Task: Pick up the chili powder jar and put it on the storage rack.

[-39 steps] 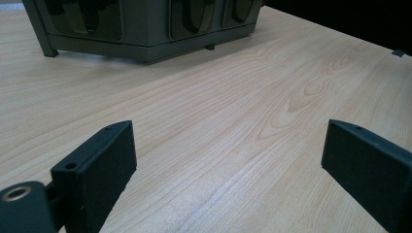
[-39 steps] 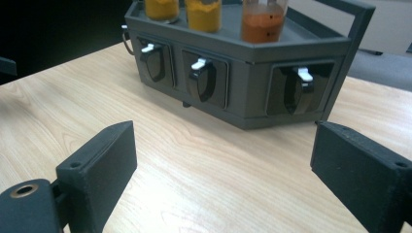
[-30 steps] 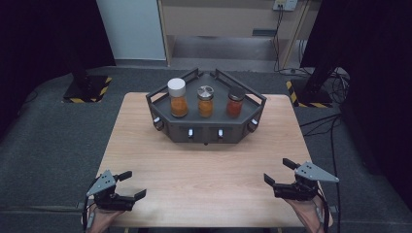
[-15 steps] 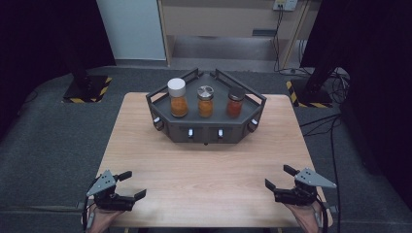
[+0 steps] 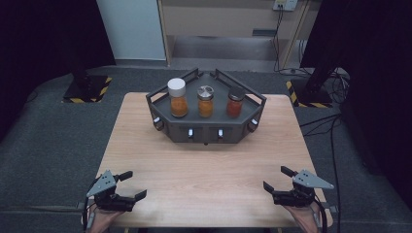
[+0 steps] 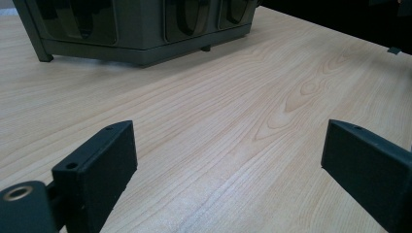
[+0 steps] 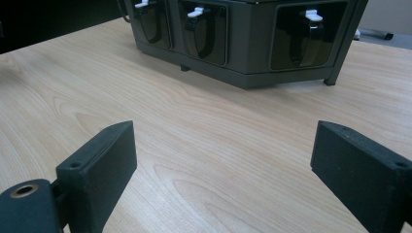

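Note:
A dark hexagonal rack (image 5: 206, 131) stands at the far middle of the wooden table (image 5: 209, 170). On top of it stand three spice jars: a white-lidded orange one (image 5: 177, 97), a silver-lidded orange one (image 5: 205, 100) and a dark-lidded red one (image 5: 235, 101). My left gripper (image 5: 133, 185) rests open near the front left corner, my right gripper (image 5: 277, 178) open near the front right corner. Nothing lies between either pair of jaws. The rack's front (image 7: 243, 43) shows small white levers (image 7: 312, 14) in the right gripper view; its base (image 6: 126, 34) appears in the left gripper view.
Bare wood lies between the grippers and the rack. Beyond the table are grey floor, black stands with yellow-striped bases (image 5: 87, 87), cables (image 5: 335, 121) at the right and a pale cabinet (image 5: 228, 19) at the back.
The right gripper has drawn back toward the table's front edge. The left gripper has barely moved.

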A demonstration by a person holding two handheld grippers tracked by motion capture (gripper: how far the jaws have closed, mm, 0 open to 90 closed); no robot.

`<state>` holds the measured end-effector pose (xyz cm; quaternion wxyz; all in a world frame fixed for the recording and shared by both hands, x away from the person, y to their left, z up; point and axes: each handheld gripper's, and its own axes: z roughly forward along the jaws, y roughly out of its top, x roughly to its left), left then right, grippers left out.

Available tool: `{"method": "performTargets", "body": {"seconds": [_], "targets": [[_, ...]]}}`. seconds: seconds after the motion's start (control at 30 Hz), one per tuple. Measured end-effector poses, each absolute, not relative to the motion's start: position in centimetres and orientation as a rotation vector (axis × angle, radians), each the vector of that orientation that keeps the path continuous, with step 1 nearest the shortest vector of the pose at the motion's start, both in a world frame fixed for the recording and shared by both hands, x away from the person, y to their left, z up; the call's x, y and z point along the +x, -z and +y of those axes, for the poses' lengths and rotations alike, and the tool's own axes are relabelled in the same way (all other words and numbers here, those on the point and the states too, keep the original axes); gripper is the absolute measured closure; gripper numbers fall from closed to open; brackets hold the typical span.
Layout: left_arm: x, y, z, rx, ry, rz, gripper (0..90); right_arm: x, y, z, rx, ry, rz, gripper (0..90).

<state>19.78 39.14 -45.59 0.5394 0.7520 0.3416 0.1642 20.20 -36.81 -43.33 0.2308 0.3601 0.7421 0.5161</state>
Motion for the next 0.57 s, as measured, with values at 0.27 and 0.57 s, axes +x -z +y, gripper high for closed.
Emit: {"method": "performTargets", "body": {"seconds": [0.27, 0.57], "targets": [[19.79, 45.6, 39.14, 1.788, -0.392, 0.81, 5.1, 20.26, 43.39, -36.84, 0.996, -1.416, 2.039, 9.4], [19.8, 45.61, 39.14, 1.787, -0.393, 0.81, 5.1, 20.3, 43.44, -36.86, 0.998, -1.416, 2.036, 9.4]]}}
